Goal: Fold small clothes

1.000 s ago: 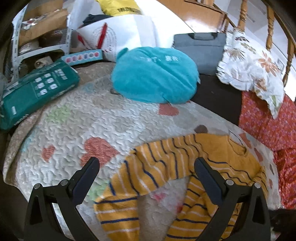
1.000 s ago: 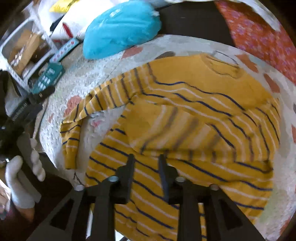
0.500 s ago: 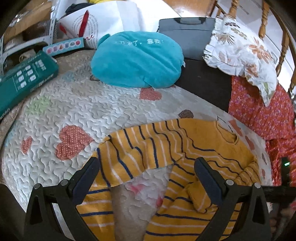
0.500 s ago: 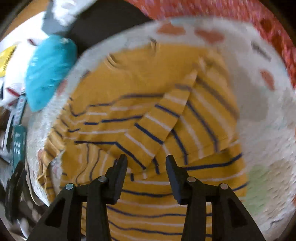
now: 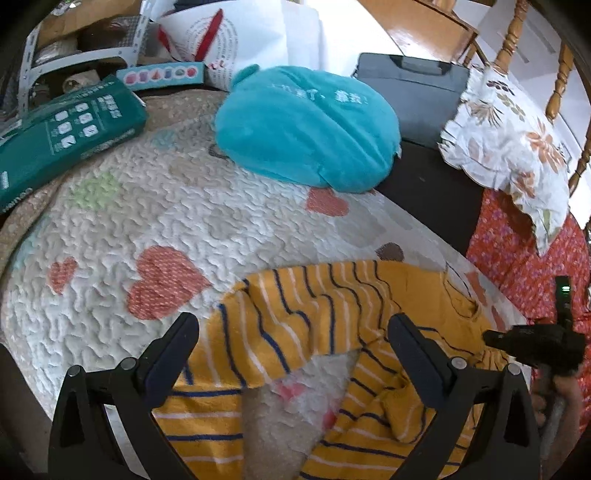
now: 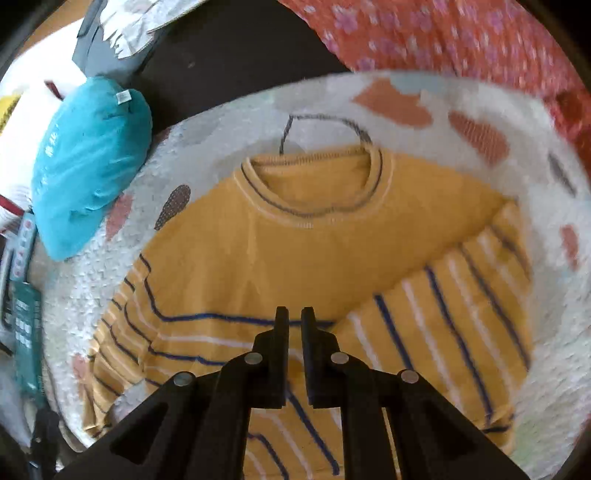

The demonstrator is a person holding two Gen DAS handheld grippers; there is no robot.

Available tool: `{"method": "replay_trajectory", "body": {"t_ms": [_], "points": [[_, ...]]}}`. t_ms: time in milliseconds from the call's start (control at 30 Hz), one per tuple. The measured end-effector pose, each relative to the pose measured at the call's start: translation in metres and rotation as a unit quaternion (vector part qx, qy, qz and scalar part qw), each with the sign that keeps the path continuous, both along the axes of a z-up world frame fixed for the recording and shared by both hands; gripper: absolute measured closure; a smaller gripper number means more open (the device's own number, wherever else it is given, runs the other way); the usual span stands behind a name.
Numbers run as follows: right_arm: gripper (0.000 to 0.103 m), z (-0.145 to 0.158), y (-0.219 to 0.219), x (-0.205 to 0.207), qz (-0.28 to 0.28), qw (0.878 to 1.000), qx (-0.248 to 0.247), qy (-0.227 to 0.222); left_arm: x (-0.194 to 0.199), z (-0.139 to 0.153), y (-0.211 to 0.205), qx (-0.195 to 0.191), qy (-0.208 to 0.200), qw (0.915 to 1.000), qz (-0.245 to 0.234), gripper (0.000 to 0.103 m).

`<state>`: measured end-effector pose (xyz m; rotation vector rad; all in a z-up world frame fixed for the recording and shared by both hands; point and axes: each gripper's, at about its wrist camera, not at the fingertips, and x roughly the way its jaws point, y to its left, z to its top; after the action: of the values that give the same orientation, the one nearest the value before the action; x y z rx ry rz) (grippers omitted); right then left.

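Quilted blanket [image 5: 192, 221] with hearts, spread wide. Yellow striped sweater [image 6: 295, 254] flat near its middle, one sleeve folded across. Teal cushion [image 5: 306, 125] at far edge, white writing too blurry to read. Left gripper [image 5: 293, 339] wide apart, empty. Right gripper [image 6: 294, 317] just pulled together over sweater, nothing between.

Soft daylight, even; fisheye bends edges into dark vignette. Glare on wooden chair [image 5: 439, 22]. Right view motion-smeared beyond sweater [image 6: 295, 258].
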<state>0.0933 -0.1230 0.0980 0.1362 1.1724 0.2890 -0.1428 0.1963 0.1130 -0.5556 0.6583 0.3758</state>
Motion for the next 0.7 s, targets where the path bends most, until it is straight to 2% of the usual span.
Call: {"method": "replay_trajectory", "body": {"t_ms": [67,133,167,267,367,400,433,467,500,567,633,700], "points": [[0.091,0.01,0.021,-0.017,0.052,0.999,-0.007,-0.009,-0.002,0.001,0.005,0.008,0.003,0.9999,0.012,0.001],[0.069,0.007,0.05,-0.034,0.122,0.992,-0.011,0.004,-0.004,0.001,0.01,0.007,0.006,0.9998,0.018,0.001],[0.052,0.002,0.063,-0.042,0.149,0.989,-0.011,0.014,-0.005,0.001,0.011,0.005,0.006,0.9998,0.02,0.001],[0.05,-0.024,0.098,-0.066,0.188,0.981,-0.023,0.042,-0.008,0.002,0.013,0.006,0.005,0.9997,0.025,0.001],[0.05,-0.052,0.12,-0.073,0.175,0.982,-0.067,0.038,-0.01,0.003,0.015,0.006,0.003,0.9996,0.028,0.001],[0.053,-0.059,0.123,-0.072,0.169,0.982,-0.073,0.04,-0.012,0.003,0.017,0.006,0.003,0.9995,0.03,0.001],[0.063,-0.065,0.125,-0.069,0.16,0.983,-0.078,0.043,-0.013,0.002,0.018,0.006,0.004,0.9994,0.032,0.001],[0.084,-0.065,0.125,-0.068,0.151,0.984,-0.08,0.045,-0.014,0.001,0.02,0.007,0.005,0.9994,0.035,0.001],[0.091,-0.062,0.123,-0.067,0.141,0.986,-0.071,0.051,-0.015,0.001,0.021,0.007,0.006,0.9993,0.037,0.001],[0.096,-0.045,0.124,-0.068,0.129,0.99,-0.051,0.036,-0.017,-0.001,0.026,0.007,0.01,0.999,0.044,0.001],[0.096,-0.036,0.133,-0.065,0.128,0.991,-0.024,0.025,-0.019,-0.004,0.03,0.005,0.016,0.9986,0.05,0.001],[0.101,-0.035,0.151,-0.056,0.129,0.991,0.017,0.039,-0.02,-0.006,0.032,0.004,0.02,0.9984,0.053,0.001]]}}
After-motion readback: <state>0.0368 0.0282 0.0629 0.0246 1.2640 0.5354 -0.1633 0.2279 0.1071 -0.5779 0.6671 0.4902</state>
